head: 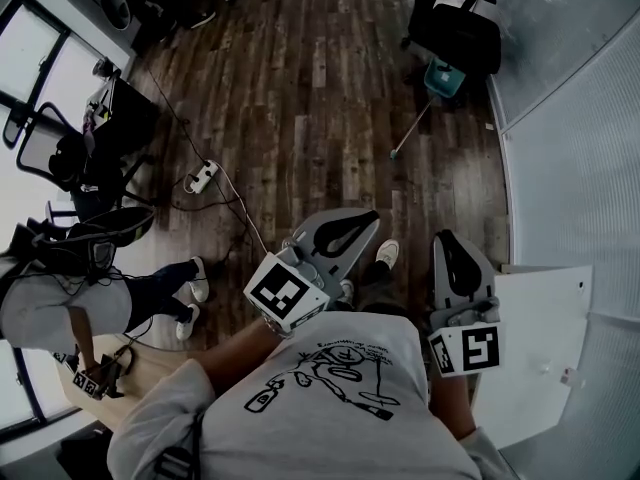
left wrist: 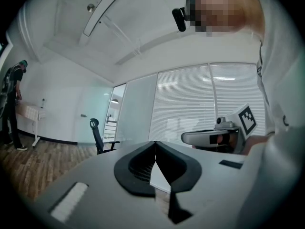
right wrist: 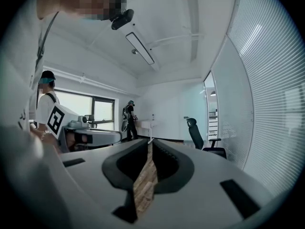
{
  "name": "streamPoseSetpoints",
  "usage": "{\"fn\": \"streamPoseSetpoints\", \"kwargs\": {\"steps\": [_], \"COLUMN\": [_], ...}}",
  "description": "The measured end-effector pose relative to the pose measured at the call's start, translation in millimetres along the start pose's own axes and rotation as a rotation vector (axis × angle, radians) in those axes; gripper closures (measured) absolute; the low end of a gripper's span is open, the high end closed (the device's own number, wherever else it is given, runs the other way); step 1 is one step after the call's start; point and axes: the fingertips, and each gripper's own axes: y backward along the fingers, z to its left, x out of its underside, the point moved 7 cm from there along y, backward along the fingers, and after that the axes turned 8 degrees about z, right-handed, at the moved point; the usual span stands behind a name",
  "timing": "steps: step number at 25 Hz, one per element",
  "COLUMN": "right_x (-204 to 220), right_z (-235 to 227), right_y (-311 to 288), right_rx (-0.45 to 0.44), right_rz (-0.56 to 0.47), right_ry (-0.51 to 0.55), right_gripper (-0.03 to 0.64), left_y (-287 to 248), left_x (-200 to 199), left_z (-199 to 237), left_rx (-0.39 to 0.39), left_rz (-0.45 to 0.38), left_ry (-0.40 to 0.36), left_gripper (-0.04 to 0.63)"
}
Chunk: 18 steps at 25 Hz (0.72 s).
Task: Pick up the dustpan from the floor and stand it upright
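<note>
I am holding the grey left tool [head: 372,216] and right tool [head: 444,236] with jaws pressed together, empty, while the teal long-handled dustpan [head: 443,76] is lying on the dark plank floor [head: 300,88] beside a black office chair [head: 455,28].

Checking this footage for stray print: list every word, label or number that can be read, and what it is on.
No text here can be read.
T-shirt: small lettering above its drawing, too blurred to read.
The left gripper and right gripper carry square black-and-white markers only, no letters.
</note>
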Motion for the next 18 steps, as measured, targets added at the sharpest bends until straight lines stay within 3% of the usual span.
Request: {"fn": "streamPoseSetpoints", "kwargs": {"steps": [6, 18], "right_x": [-7, -22], "right_z": [-44, -176], "right_y": [-27, -78], "right_rx": [-0.010, -0.016], "right_rz": [-0.011, -0.011], "right_ry": [0.006, -0.004], "right_gripper": [0.591, 0.591], "left_y": [-47, -177], "left_x": [-11, -45], "left_z": [20, 54], "left_rx": [-0.005, -0.020], "left_rz": [0.003, 0.010], "left_ry": [-0.007, -0.003], "left_gripper": [0.594, 0.594]}}
